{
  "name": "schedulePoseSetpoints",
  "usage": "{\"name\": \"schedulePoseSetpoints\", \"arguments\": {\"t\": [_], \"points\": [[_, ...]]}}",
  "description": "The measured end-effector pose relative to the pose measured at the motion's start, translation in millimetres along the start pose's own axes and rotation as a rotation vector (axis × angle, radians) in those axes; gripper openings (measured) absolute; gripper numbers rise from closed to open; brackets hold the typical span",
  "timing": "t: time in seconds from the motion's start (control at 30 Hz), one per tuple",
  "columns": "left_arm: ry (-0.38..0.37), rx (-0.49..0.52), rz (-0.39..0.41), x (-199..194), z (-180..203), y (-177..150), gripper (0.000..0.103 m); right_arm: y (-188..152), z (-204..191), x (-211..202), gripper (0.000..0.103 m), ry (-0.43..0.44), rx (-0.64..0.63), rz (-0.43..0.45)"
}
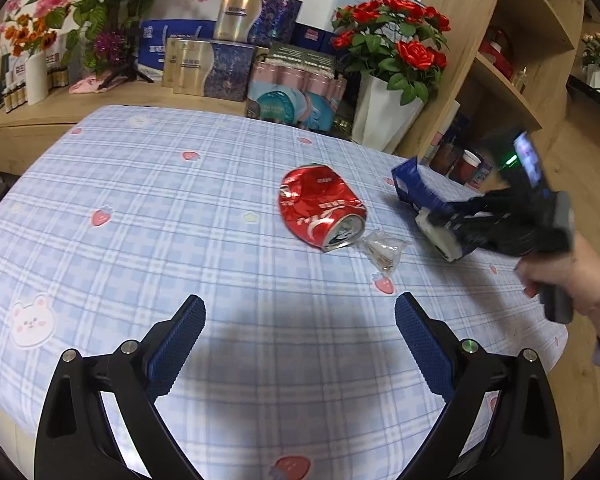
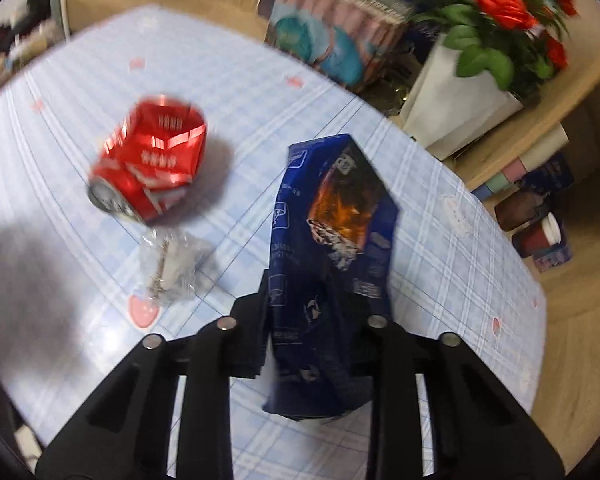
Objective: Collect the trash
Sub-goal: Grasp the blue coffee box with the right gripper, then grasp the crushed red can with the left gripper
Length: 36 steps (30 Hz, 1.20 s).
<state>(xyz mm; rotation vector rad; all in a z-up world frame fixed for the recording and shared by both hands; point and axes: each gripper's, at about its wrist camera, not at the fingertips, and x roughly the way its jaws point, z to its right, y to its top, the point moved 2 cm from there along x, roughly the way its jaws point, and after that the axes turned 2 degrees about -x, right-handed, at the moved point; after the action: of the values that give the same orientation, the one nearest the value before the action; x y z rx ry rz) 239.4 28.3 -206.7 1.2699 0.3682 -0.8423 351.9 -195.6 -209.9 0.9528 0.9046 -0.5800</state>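
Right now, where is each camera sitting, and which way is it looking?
Left wrist: sits behind the open left tongs, looking across the checked tablecloth at the crushed red can; the person's right hand shows.
Right wrist: sits behind the right tongs, shut on the blue box, looking over the table toward red flowers.
Shared: both see the can, blue box, clear wrapper and flowers.
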Motion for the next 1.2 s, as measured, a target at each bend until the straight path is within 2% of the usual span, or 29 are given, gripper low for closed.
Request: {"name": "schedulePoseSetpoints", "arguments": {"t": [0.07, 0.23, 0.4, 0.53, 0.73, 0.83, 0.9, 1.0, 1.2], "points": [[-0.007, 0.010, -0.012, 7, 7, 4, 0.093, -3, 17, -14, 0.024, 0.030, 0.049, 0.028], [-0.012, 0.044, -0.035, 20, 27, 11, 0.093, -22, 60, -38, 0.022, 0.172, 0.234, 0.073], [-0.020, 0.068, -0.056, 33, 44, 16, 0.093, -44, 89, -46, 0.021, 0.218, 0.329, 0.104], [-0.003, 0.053, -0.081, 47, 43, 23, 0.093, -59, 102, -39, 0.021, 0.203, 0.354, 0.102], [-0.020, -0.067, -0.115, 72, 29, 47, 0.093, -69, 111, -41, 0.021, 0.236, 0.378, 0.134], [-0.012, -0.118, -0.087, 85, 12, 65, 0.087, -72, 110, -42, 0.021, 0.242, 0.372, 0.144], [0.009, -0.113, -0.085, 95, 4, 72, 0.078, -73, 112, -42, 0.021, 0.248, 0.375, 0.150], [0.076, -0.051, -0.102, 115, -6, 82, 0.066, -74, 114, -42, 0.021, 0.258, 0.384, 0.150], [0.032, -0.069, -0.125, 151, -19, 97, 0.066, -72, 112, -42, 0.020, 0.261, 0.352, 0.143]]}}
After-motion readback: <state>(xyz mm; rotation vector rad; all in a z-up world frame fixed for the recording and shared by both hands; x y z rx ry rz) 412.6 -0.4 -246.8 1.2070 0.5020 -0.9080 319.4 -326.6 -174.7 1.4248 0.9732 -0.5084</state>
